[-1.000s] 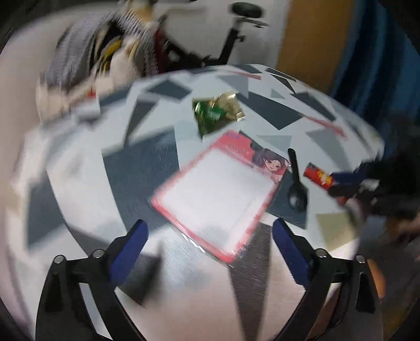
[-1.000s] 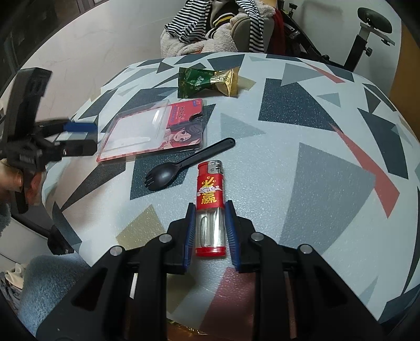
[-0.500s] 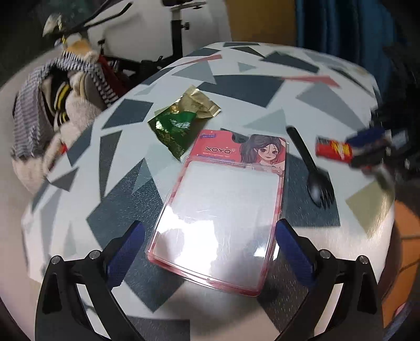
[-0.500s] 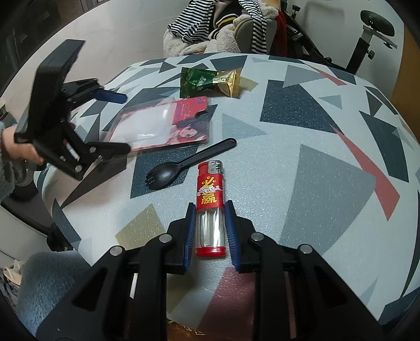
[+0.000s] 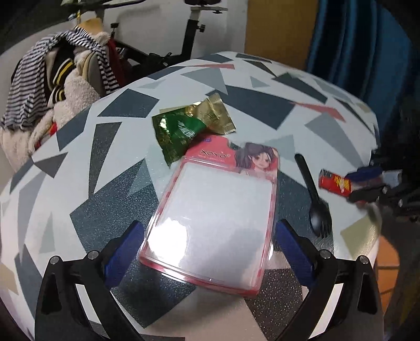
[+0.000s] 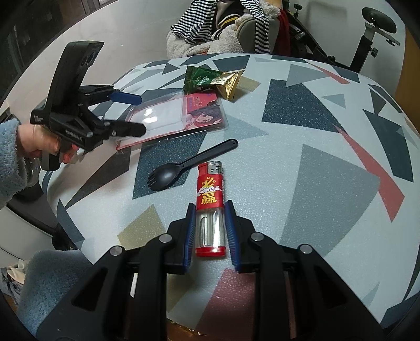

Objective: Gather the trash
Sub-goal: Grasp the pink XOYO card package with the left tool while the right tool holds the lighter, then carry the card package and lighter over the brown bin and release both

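Observation:
My left gripper (image 5: 207, 232) is open wide, one finger on each side of the near end of a clear blister pack with a pink card (image 5: 218, 209). The pack lies flat on the patterned table (image 5: 105, 183). A green and gold wrapper (image 5: 189, 126) lies just beyond the pack, and a black spork (image 5: 312, 194) lies to its right. My right gripper (image 6: 209, 207) is shut on the clear lower half of a red lighter (image 6: 210, 188) that rests on the table. The right wrist view also shows the left gripper (image 6: 139, 114) at the pack (image 6: 178, 115), plus the spork (image 6: 183, 168) and the wrapper (image 6: 210, 78).
A pile of striped and fleecy clothes (image 6: 223, 23) lies behind the table, next to an exercise bike (image 6: 372, 28). A blue curtain (image 5: 354, 39) hangs at the far right. The table's rounded edge (image 6: 60, 209) runs close below the left gripper. A hand in a blue fleece sleeve (image 6: 10, 162) holds that gripper.
My left gripper has come closer and lower over the table and rolled, and its fingers now flank the blister pack's near end. The right gripper and the lighter have stayed put.

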{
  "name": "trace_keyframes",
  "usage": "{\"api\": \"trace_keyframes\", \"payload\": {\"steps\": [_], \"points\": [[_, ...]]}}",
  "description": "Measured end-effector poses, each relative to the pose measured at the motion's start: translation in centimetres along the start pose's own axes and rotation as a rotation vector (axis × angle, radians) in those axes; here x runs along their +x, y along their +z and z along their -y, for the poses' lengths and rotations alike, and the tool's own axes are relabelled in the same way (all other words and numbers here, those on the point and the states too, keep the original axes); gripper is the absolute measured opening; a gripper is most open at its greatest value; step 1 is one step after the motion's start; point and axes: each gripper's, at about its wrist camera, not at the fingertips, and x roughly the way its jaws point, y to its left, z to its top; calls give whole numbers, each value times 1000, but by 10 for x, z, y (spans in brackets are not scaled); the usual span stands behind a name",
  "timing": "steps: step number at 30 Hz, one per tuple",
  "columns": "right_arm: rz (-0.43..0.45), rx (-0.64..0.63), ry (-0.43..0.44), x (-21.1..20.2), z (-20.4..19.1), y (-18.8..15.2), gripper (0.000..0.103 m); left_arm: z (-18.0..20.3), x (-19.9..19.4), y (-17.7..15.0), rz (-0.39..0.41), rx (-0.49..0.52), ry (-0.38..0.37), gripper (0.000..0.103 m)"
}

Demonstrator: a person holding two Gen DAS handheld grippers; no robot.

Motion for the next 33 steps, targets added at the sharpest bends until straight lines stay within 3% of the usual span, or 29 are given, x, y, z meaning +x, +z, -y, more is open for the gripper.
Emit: {"api": "trace_keyframes", "payload": {"steps": [5,10,18,21,33], "points": [[1,-2,-2,0,-1,1,26,16,6,-4,-26,93,71,97],[-3,1,-1,0,0,2,26,5,8,-2,-35,12,29,97],[-4,-1,-2,1,0,2,26,0,9,-1,-17,-44,43,95],[-6,4,1,1,0,2,26,-4,4,0,-3,-121,47,94],[-5,21,15,-9,-2,-3,25,39,-51,-23,88,-207,124,94]]}}
